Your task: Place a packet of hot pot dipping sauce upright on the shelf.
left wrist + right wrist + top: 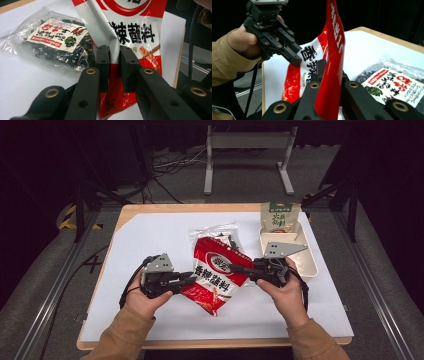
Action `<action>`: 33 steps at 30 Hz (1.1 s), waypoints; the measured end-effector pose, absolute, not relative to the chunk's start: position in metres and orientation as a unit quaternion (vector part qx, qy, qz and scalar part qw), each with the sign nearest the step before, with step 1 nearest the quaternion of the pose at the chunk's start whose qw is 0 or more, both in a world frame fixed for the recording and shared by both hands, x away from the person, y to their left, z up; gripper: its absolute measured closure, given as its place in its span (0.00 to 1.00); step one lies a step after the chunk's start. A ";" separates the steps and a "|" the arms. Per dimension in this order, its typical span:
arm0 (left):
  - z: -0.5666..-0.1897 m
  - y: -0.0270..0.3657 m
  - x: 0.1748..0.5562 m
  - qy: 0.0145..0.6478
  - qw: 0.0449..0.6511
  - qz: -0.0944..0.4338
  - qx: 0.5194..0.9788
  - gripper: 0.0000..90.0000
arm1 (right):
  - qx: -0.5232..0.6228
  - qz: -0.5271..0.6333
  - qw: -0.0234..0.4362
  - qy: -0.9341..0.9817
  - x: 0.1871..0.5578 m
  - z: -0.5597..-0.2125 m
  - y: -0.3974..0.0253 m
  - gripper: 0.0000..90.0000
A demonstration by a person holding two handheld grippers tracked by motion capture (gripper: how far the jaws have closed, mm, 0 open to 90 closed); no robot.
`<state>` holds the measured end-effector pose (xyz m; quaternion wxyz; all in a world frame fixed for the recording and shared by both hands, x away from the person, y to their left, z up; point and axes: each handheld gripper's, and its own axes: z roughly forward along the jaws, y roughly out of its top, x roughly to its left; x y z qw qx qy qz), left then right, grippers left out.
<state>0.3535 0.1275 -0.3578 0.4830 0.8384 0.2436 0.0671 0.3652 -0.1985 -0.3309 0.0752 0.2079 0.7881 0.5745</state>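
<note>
From the high view, I have the red seasoning packet (216,272) held up over the middle of the white table (150,240), between both tools. My left gripper (186,279) has the packet's lower left edge, and my right gripper (239,268) has its right edge. Behind the packet, toward the far edge, lies a clear bag of dried seaweed (220,234). A cream tray (306,265) sits at the right edge, with a green-labelled pouch (280,217) standing in its far end.

In the left gripper view, the left gripper (114,65) has its jaws drawn nearly together with the packet's (135,32) creased film pinched between them. The film buckles above the pinch, so I judge it soft, thin and glossy, likely to slip if the grip loosens. The seaweed bag (53,40) lies flat on the white surface to the left.

In the right gripper view, the right gripper (331,72) is closed on the packet's (334,50) edge, which stands up as a narrow red fold between the jaws. The left gripper (295,60) shows farther off, biting the opposite edge. The seaweed bag (394,85) lies at the right. I judge the packet light and limp; the sealed edges are the firmest places to hold, and pulling too hard could tear them.
</note>
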 end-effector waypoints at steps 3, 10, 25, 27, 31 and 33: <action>-0.358 0.128 0.353 0.243 0.482 0.067 0.839 0.87 | 0.198 0.573 0.081 0.791 0.364 -0.327 -0.197 0.99; -0.358 0.128 0.353 0.243 0.489 0.067 0.835 0.87 | 0.169 0.565 0.098 0.802 0.358 -0.312 -0.192 0.99; -0.352 0.140 0.354 0.246 0.518 0.068 0.816 0.85 | 0.128 0.526 0.147 0.828 0.359 -0.272 -0.191 0.99; -0.352 0.142 0.355 0.248 0.520 0.070 0.815 0.84 | 0.126 0.517 0.157 0.832 0.362 -0.267 -0.193 0.99; -0.351 0.144 0.356 0.250 0.521 0.071 0.813 0.82 | 0.126 0.509 0.165 0.835 0.366 -0.259 -0.198 0.99; -0.351 0.146 0.356 0.254 0.521 0.072 0.812 0.81 | 0.126 0.507 0.166 0.836 0.368 -0.255 -0.202 0.99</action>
